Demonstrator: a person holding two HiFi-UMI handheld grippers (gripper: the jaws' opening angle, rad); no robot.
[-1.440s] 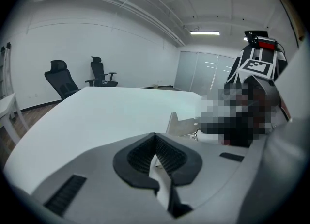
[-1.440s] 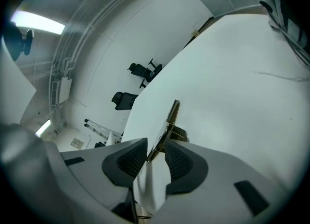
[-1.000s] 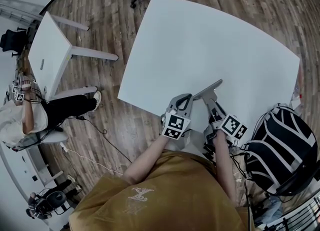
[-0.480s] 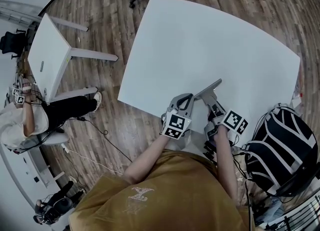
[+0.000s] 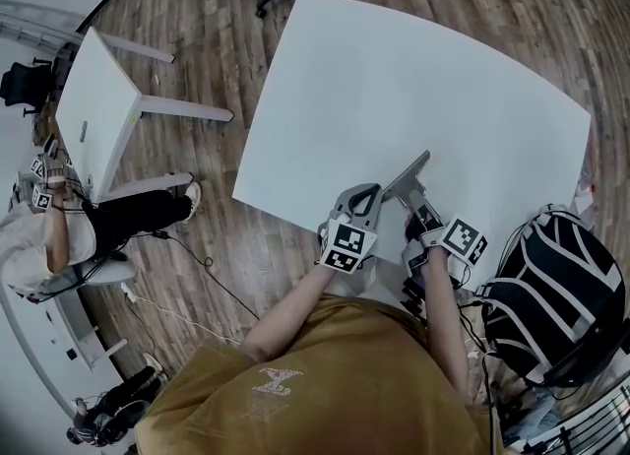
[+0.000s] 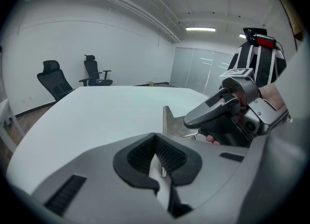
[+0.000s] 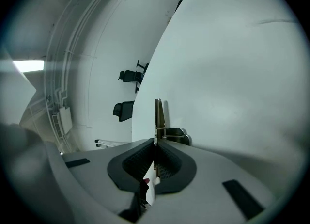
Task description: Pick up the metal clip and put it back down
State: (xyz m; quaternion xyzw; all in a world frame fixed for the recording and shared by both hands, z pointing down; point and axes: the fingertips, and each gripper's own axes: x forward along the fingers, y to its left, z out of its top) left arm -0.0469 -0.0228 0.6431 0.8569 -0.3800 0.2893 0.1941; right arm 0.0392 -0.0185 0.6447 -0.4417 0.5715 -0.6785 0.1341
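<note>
- Metal clip (image 5: pixel 411 177): it sits pinched in my right gripper (image 5: pixel 419 201), near the edge of the white table (image 5: pixel 394 79) closest to me. Its flat plate points away from me, toward the middle of the tabletop.
- In the right gripper view I see the clip (image 7: pixel 158 115) edge-on, a thin upright strip with its wire handle bent off to the right. It casts a shadow on the table (image 7: pixel 232 72) just beside it.
- My right gripper (image 7: pixel 155 146) has its jaws closed narrow on the clip's near end, with both pads pressed against the metal.
- From the left gripper view the clip's plate (image 6: pixel 173 122) stands upright just ahead of the right gripper (image 6: pixel 224 117). The left gripper's body hides the plate's lower edge, so I cannot tell whether it rests on the table (image 6: pixel 97 116) or hangs just above it.
- My left gripper (image 5: pixel 364 193) lies just beside the right one at the same table edge, apart from the clip.
- Its jaws (image 6: pixel 157 154) are drawn together, with only a thin pale slit between the ribbed pads.
- A black-and-white backpack (image 5: pixel 556 295) sits on my right, off the table.
- A small white side table (image 5: pixel 94 108) stands on the wooden floor (image 5: pixel 207 39) to my left, and another person (image 5: pixel 59 231) is seated beside it.
- Two black office chairs (image 6: pixel 55 80) stand beyond the far end of the table.
</note>
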